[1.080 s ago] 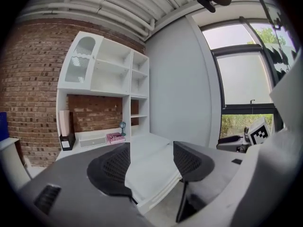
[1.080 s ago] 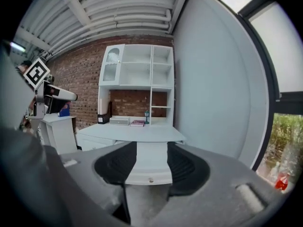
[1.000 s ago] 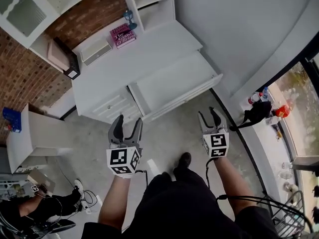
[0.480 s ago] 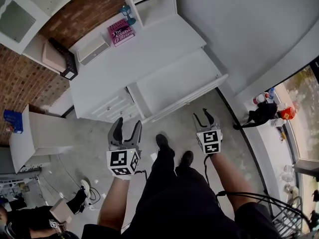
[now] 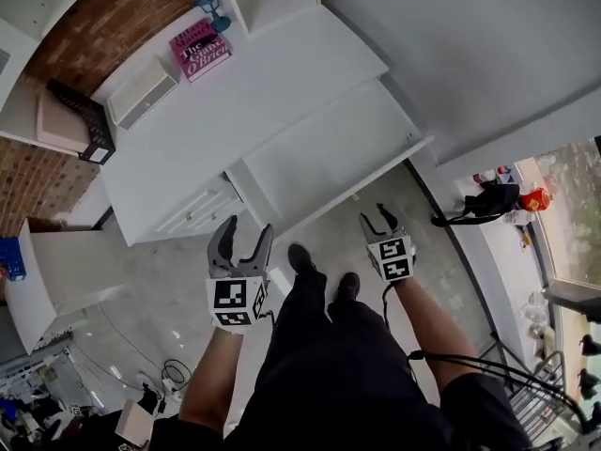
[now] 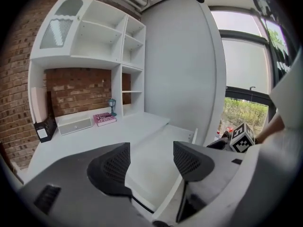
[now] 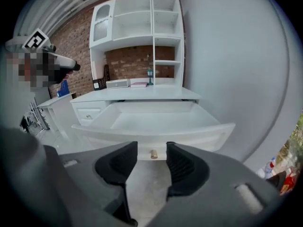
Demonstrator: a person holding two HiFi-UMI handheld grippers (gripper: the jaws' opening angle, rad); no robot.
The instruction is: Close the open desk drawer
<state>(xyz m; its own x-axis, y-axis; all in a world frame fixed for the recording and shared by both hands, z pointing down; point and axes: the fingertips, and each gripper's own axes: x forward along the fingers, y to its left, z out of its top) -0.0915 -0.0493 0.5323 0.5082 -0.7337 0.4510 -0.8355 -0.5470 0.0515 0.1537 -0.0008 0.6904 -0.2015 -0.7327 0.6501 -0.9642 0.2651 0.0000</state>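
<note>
The white desk [image 5: 235,111] has its wide drawer [image 5: 329,144] pulled out, and the drawer is empty. In the right gripper view the drawer front [image 7: 189,138] faces me, and its small brass knob [image 7: 153,153] shows in the gap between the jaws, a short way ahead and untouched. My right gripper [image 5: 375,215] [image 7: 147,163] is open and hangs just before the drawer front. My left gripper [image 5: 243,232] [image 6: 151,161] is open too, with nothing in it, near the drawer's left front corner [image 6: 163,207].
A pink book [image 5: 199,50], a white box [image 5: 141,92] and a small blue lamp [image 5: 210,7] stand at the desk's back. Small side drawers [image 5: 202,205] sit left of the open one. The person's shoes [image 5: 300,256] stand on the floor below. A wall [image 5: 488,54] runs on the right.
Both grippers have sunk and moved in toward the drawer front. The person has stepped closer to the desk. Both grippers stay open.
</note>
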